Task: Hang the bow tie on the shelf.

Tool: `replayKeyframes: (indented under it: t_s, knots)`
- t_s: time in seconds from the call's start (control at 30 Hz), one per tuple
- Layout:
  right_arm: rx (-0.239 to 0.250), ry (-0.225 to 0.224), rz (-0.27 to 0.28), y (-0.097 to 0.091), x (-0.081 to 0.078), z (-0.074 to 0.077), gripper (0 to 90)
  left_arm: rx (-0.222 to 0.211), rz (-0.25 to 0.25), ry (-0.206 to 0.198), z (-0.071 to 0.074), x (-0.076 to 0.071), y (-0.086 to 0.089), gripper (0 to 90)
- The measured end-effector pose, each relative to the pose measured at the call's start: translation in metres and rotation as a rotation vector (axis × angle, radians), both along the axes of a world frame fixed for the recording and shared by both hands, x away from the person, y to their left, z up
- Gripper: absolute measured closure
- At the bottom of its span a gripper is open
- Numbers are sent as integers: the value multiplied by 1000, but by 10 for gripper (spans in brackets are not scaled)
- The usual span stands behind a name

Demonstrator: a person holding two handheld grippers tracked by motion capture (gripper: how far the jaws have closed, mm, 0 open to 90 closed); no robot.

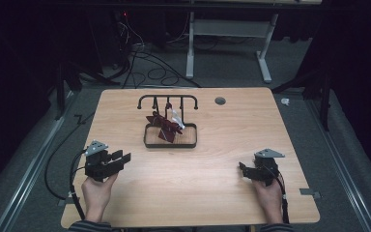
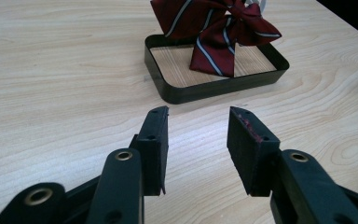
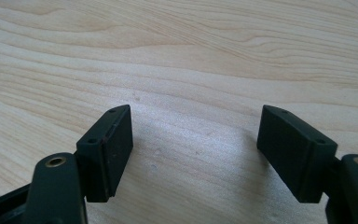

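Note:
A dark red striped bow tie (image 1: pixel 164 126) hangs from a black hook rack (image 1: pixel 167 99) over a black tray (image 1: pixel 169 145) with a wooden floor, at the middle of the table. In the left gripper view the bow tie (image 2: pixel 214 28) droops into the tray (image 2: pixel 205 91) just ahead of my left gripper (image 2: pixel 198 112), whose jaws stand apart with nothing between them. In the high view my left gripper (image 1: pixel 124 157) sits near the table's left front, pointing toward the tray. My right gripper (image 1: pixel 242 168) rests at the right front; its jaws (image 3: pixel 196 109) are open wide over bare wood.
The light wooden table (image 1: pixel 198 183) has a round cable hole (image 1: pixel 220 101) at the back. A white strap or tag (image 1: pixel 176 118) hangs beside the bow tie. Cables (image 1: pixel 149 67) and a desk frame (image 1: pixel 265 53) lie on the floor beyond.

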State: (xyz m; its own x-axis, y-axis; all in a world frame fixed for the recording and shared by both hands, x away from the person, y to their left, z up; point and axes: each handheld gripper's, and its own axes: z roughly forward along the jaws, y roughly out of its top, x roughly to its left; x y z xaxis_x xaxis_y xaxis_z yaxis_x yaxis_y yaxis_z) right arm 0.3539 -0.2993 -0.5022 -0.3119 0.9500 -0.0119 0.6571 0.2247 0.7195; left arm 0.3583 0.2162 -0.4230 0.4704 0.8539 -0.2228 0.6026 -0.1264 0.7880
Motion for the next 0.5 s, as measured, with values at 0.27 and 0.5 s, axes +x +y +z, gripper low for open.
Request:
replayKeyframes:
  t_s: [0.27,0.5]
  knots:
    - [0,0,0,0,0,0,279,-2,17,12,-6,-2,3,584]
    - [0,0,0,0,0,0,279,-5,30,32,-14,-3,6,579]
